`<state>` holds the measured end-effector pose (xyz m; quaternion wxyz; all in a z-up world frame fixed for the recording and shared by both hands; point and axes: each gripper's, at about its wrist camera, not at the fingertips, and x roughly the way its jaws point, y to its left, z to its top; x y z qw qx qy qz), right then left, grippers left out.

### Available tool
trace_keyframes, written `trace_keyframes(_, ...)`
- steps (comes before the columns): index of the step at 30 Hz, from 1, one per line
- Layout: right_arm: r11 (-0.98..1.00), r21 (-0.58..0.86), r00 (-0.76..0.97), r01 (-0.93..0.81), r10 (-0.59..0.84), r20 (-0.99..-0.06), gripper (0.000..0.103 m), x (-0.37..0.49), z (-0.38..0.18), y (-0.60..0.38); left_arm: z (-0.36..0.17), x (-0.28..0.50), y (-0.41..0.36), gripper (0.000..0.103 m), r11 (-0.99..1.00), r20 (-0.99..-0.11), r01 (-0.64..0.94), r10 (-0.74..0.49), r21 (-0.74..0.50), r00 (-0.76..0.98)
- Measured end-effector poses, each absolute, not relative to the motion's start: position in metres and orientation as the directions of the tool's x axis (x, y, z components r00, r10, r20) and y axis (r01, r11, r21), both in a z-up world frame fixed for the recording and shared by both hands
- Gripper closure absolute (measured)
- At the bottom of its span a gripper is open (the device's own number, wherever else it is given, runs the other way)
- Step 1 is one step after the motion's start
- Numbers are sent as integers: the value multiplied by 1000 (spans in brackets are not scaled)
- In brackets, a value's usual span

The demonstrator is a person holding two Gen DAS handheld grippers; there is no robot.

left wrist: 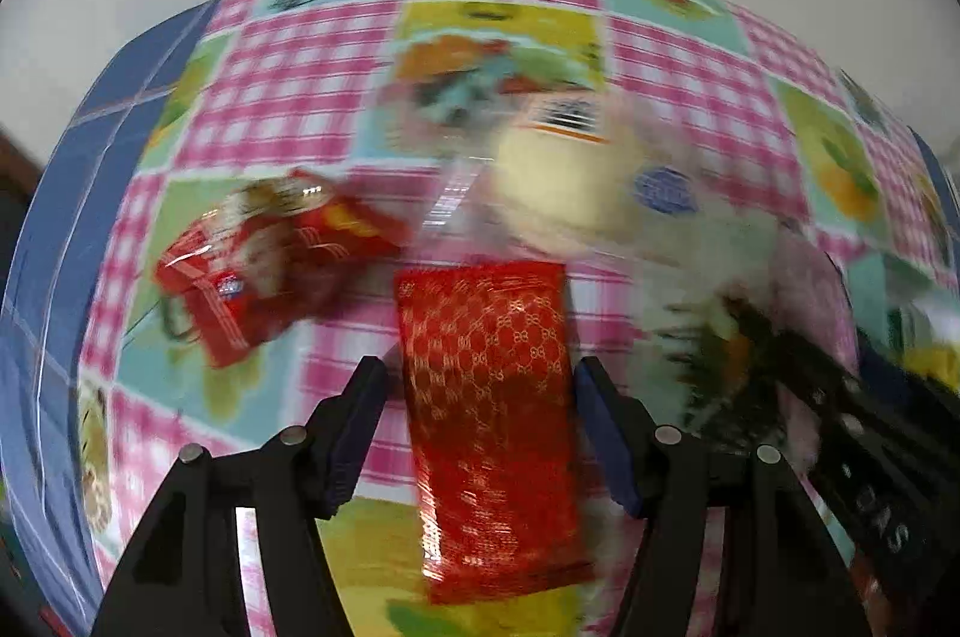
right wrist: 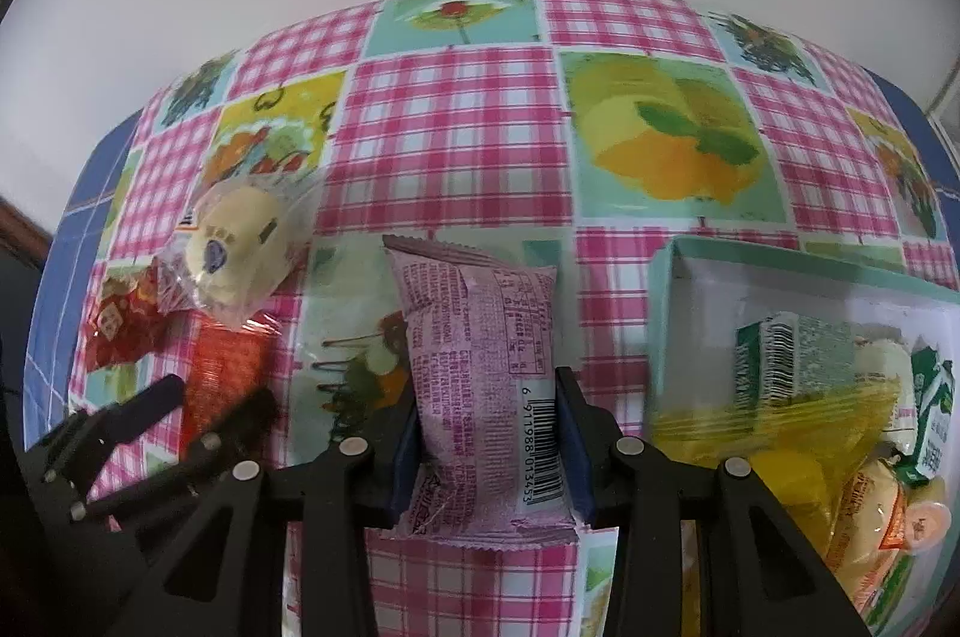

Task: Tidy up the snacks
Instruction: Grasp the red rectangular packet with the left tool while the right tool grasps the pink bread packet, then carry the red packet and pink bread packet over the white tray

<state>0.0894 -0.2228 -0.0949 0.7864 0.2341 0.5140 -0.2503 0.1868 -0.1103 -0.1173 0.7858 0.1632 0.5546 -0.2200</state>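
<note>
Surface: a table is covered by a checked pink cloth with fruit panels [right wrist: 456, 138], and a plain pale wall is seen behind it.

Box: a shallow teal-rimmed box [right wrist: 678, 277] is seen at the right of the right wrist view; cartons and yellow-wrapped snacks are already laid inside, so part of the sorting is judged done.

Right gripper: the right gripper [right wrist: 489, 433] is closed on the pink snack packet [right wrist: 480, 367], with both pads pressed to its sides; the packet is held over the cloth, just left of the box and not yet in it.

Left gripper: the left gripper [left wrist: 483, 433] is set around the red patterned packet [left wrist: 489, 415]; the jaws are seen at the packet's edges, and firm contact cannot be confirmed through the blur.

Loose items: a clear-wrapped pale bun [right wrist: 240, 253] and a red printed packet [left wrist: 264, 265] are left lying on the cloth, well apart from the box.

Remaining: two packets in hand and at least these two loose snacks are judged still to be boxed.
</note>
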Motion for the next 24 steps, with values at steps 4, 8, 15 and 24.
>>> trace_keyframes(4, 784, 151, 360, 602, -98, -928, 61, 96, -98, -214, -117, 195, -99, 38, 880, -941, 474, -151, 11, 302)
trace_keyframes(8, 805, 106, 338, 584, -122, -933, 61, 101, -101, -205, -118, 195, -99, 38, 883, -940, 468, -148, 13, 306)
trace_keyframes(15, 823, 57, 329, 565, -161, -931, 61, 107, -105, -196, -118, 192, -101, 41, 883, -936, 468, -150, 18, 319)
trace_keyframes(24, 800, 127, 351, 587, -111, -930, 63, 100, -100, -206, -109, 205, -81, 52, 900, -935, 428, -223, -89, 275)
